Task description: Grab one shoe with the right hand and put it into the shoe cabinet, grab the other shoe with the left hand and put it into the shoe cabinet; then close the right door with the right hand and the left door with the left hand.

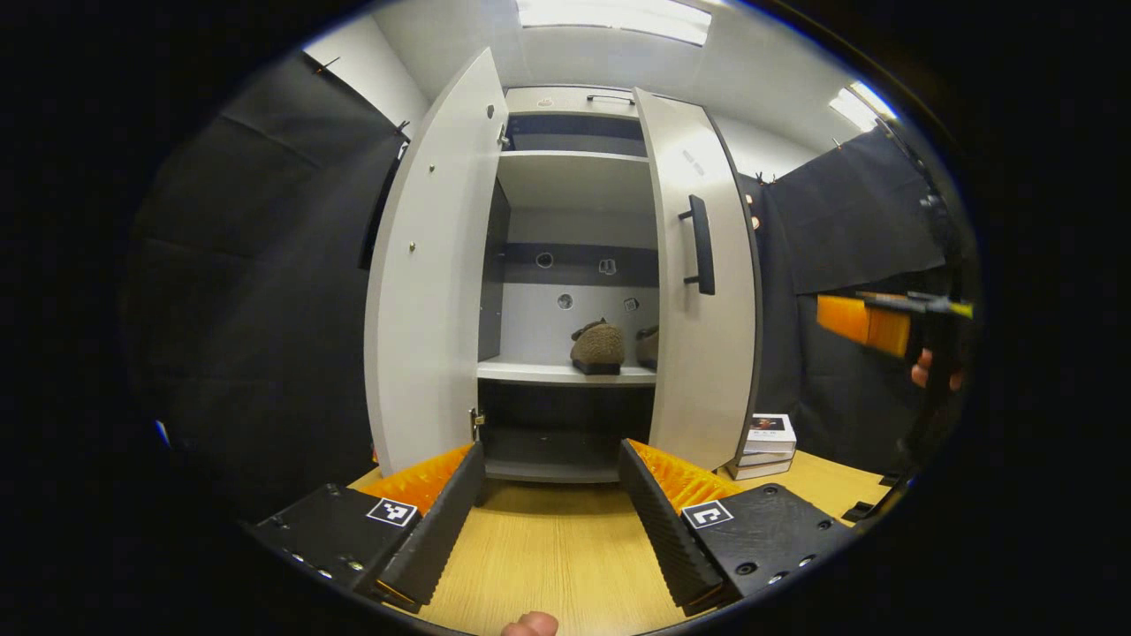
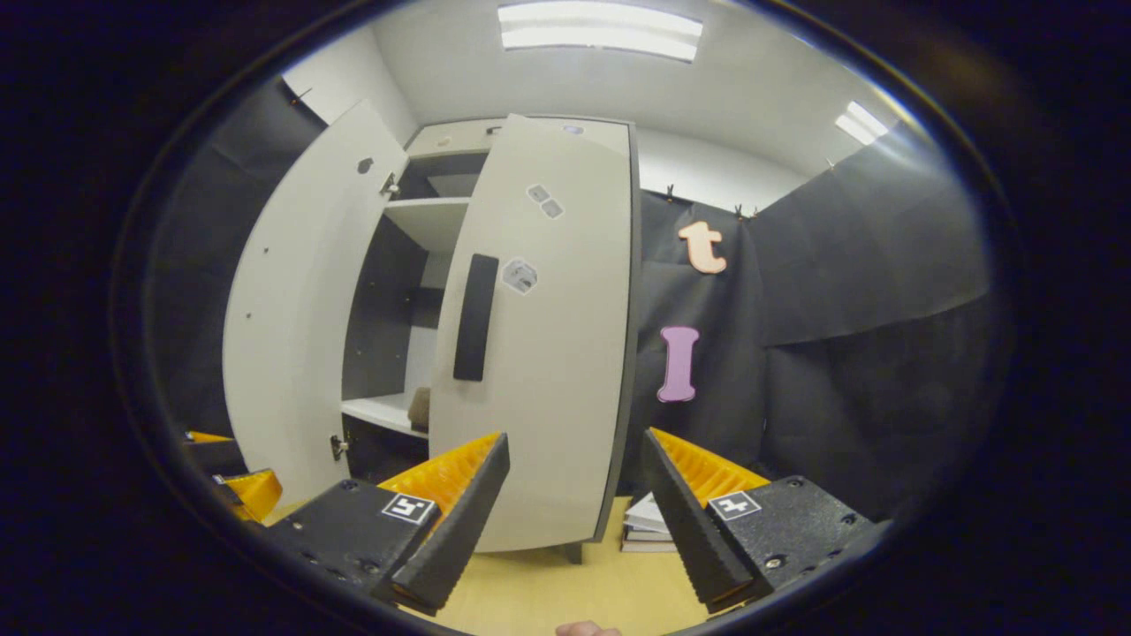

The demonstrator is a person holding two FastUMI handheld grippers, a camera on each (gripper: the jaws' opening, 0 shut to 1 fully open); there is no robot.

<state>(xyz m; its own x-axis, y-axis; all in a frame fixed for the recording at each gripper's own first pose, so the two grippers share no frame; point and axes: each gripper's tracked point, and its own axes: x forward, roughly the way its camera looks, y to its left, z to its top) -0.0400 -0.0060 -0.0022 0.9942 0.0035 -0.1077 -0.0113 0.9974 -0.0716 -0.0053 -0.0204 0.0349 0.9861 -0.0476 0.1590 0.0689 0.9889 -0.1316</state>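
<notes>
The white shoe cabinet (image 1: 574, 181) stands on the table. Its left door (image 1: 433, 291) is wide open, and its right door (image 1: 702, 353), with a black handle (image 1: 702, 246), is swung partly inward. On the middle shelf sits a brown fuzzy shoe (image 1: 598, 346), with a second shoe (image 1: 648, 346) half hidden behind the right door. My left gripper (image 1: 552, 459) is open and holds nothing, facing the cabinet's opening. My right gripper (image 2: 574, 450) is open in front of the right door (image 2: 539, 353), below its handle (image 2: 475, 316). A sliver of shoe (image 2: 419, 408) shows on the shelf.
A small stack of books (image 1: 764, 442) lies on the wooden table (image 1: 557, 548) beside the cabinet's right side. The right gripper (image 1: 870, 322), held by a hand, shows at the far right of the left gripper view. Black cloth walls surround the booth.
</notes>
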